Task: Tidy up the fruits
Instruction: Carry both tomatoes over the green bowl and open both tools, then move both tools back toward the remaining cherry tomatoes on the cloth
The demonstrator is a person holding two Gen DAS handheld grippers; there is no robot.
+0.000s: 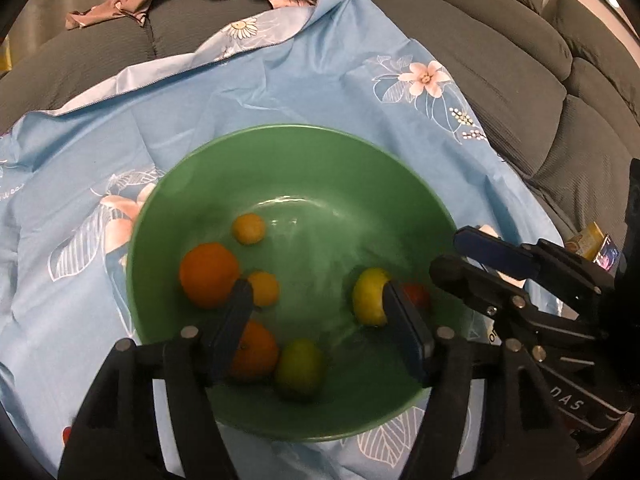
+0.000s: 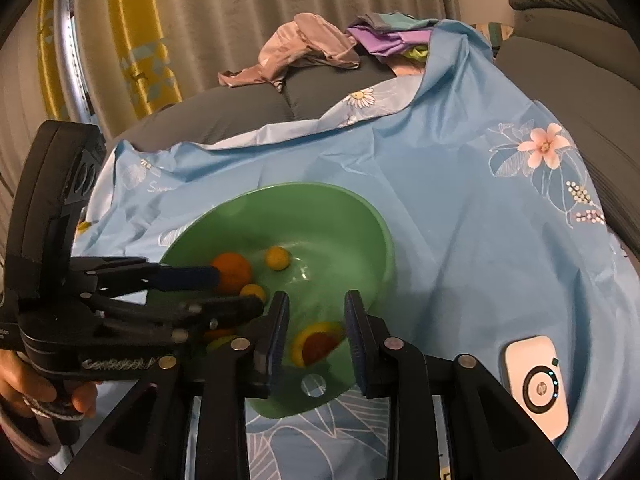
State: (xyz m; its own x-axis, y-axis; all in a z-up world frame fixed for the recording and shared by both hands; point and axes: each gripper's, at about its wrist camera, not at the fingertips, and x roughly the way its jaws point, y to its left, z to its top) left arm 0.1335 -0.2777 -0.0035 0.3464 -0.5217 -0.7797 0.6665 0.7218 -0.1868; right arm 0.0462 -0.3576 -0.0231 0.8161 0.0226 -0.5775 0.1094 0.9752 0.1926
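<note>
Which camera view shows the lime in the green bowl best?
The left wrist view: the lime lies unobstructed near the green bowl's front wall. In the right wrist view the left gripper hides nearly all of it.

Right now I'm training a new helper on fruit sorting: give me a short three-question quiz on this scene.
1. True or false: the green bowl sits on a blue floral cloth.
2. Which lies outside the bowl? A) large orange B) white device C) lime
3. Fill in: the left hand-held gripper hangs over the bowl with its jaws ____ and nothing between them.

Key: 1 true; 2 B; 3 open
</note>
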